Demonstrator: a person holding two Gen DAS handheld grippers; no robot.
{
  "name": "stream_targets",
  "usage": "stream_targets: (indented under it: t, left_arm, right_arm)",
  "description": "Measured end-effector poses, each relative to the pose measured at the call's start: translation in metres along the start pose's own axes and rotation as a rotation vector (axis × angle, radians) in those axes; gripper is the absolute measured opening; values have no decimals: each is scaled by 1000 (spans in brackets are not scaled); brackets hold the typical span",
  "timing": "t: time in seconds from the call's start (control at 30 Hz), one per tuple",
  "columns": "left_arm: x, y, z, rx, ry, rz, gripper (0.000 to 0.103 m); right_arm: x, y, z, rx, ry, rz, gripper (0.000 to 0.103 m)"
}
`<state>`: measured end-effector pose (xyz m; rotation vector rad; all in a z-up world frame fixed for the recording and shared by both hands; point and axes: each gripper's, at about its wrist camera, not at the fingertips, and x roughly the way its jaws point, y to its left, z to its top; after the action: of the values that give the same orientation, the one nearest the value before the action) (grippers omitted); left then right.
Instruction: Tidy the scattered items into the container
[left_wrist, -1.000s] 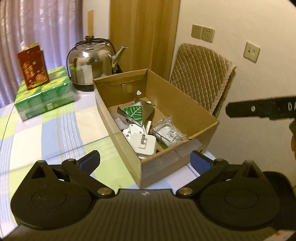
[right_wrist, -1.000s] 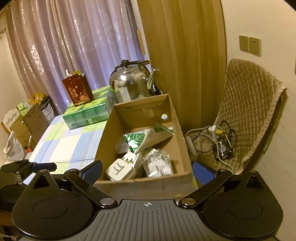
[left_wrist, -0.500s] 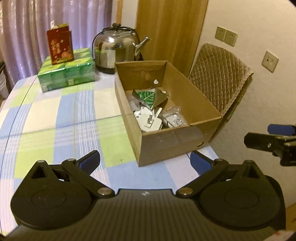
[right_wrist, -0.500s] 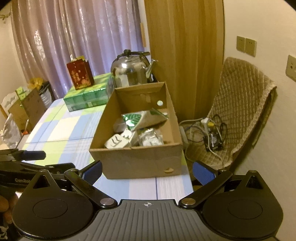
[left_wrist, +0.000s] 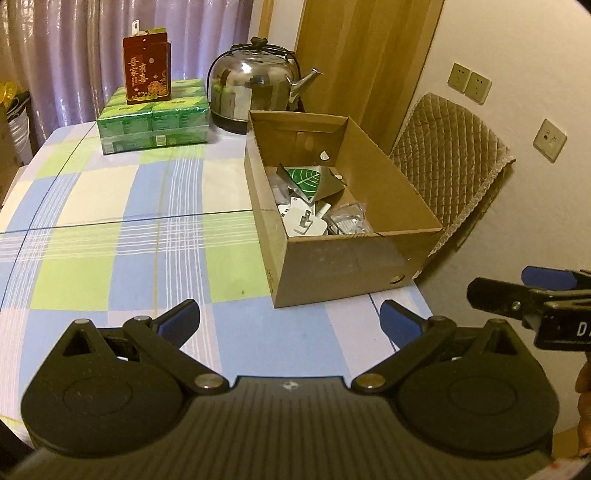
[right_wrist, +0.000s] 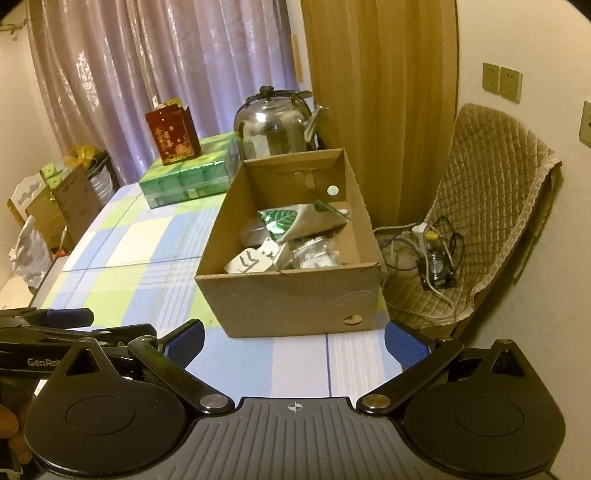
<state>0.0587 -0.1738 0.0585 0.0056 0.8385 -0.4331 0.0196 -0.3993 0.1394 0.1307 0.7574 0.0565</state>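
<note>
1. You are pulling both grippers back from the cardboard box (left_wrist: 354, 258): a second ago it was filling the view just ahead of the fingers, and now it is sitting farther off, with a stretch of checked tablecloth (left_wrist: 122, 258) showing in front of it.
2. Your left gripper (left_wrist: 290, 319) is hanging over the near edge of the table with its blue-padded fingers (left_wrist: 181, 317) spread wide and nothing between them.
3. Your right gripper (right_wrist: 293, 339) is likewise standing released, jaws wide apart and empty, facing the short near wall of the box.
4. Each gripper is showing in the other's view: the right one at the right edge of the left camera, the left one at the lower left of the right camera.
5. The box is resting on the right side of the table, close to its edge, open at the top.
6. The tidied items are lying inside it: a leaf-printed packet (left_wrist: 308, 181) tilted toward the far end, a white plug adapter (left_wrist: 304, 223) near the front, and a clear plastic bag (left_wrist: 349, 221) just beside the adapter.
7. Behind the box, a steel kettle (left_wrist: 255, 92) is standing beside a green wrapped pack (left_wrist: 153, 123), which is carrying a red carton (left_wrist: 147, 75).
8. A quilted chair (right_wrist: 491, 221) is standing to the right of the table, with cables on its seat.
</note>
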Motion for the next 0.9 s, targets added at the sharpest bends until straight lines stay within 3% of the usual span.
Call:
stream_targets:
  t: [0.9]
  left_arm:
    - [-2, 0, -5, -16, -10, 28, 102]
  right_arm:
    - [1, 7, 3, -18, -25, 0, 101]
